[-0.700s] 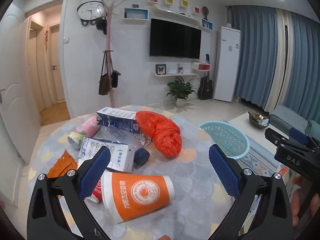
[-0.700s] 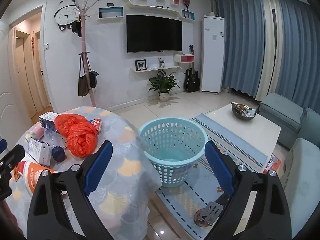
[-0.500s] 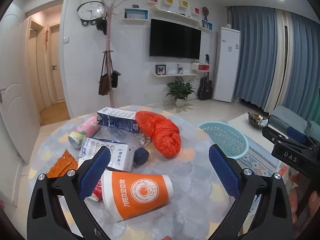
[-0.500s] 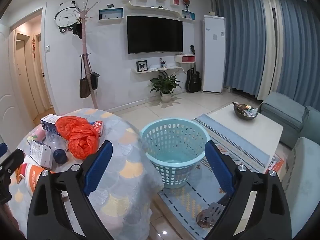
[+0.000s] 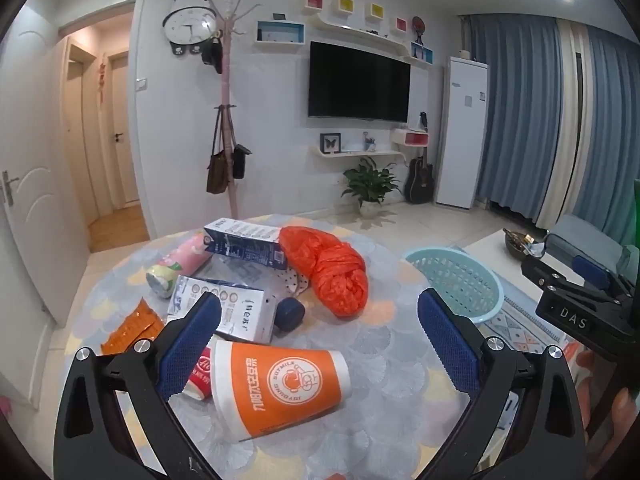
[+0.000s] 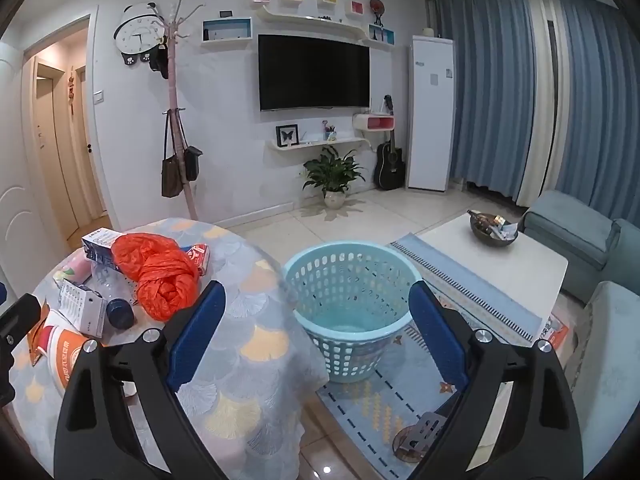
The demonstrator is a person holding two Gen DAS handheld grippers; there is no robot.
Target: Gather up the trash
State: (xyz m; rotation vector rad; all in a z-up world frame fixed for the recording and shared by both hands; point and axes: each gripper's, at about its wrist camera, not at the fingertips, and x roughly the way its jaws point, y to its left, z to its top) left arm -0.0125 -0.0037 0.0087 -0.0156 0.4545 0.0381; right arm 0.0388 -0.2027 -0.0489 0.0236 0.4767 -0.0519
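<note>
On the round patterned tablecloth (image 5: 392, 344) we hold our left gripper (image 5: 318, 344) spread wide and empty over the orange paper cup (image 5: 280, 388) lying sideways among cartons; our right gripper (image 6: 316, 334), likewise agape, frames the pale-blue perforated plastic basket (image 6: 352, 280) waiting on the floor beside the table for the trash.

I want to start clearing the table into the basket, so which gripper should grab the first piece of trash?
Left. The left gripper is open above the table with the orange paper cup lying on its side just ahead of its fingers. The right gripper, also open, faces the empty blue basket on the floor.
</note>
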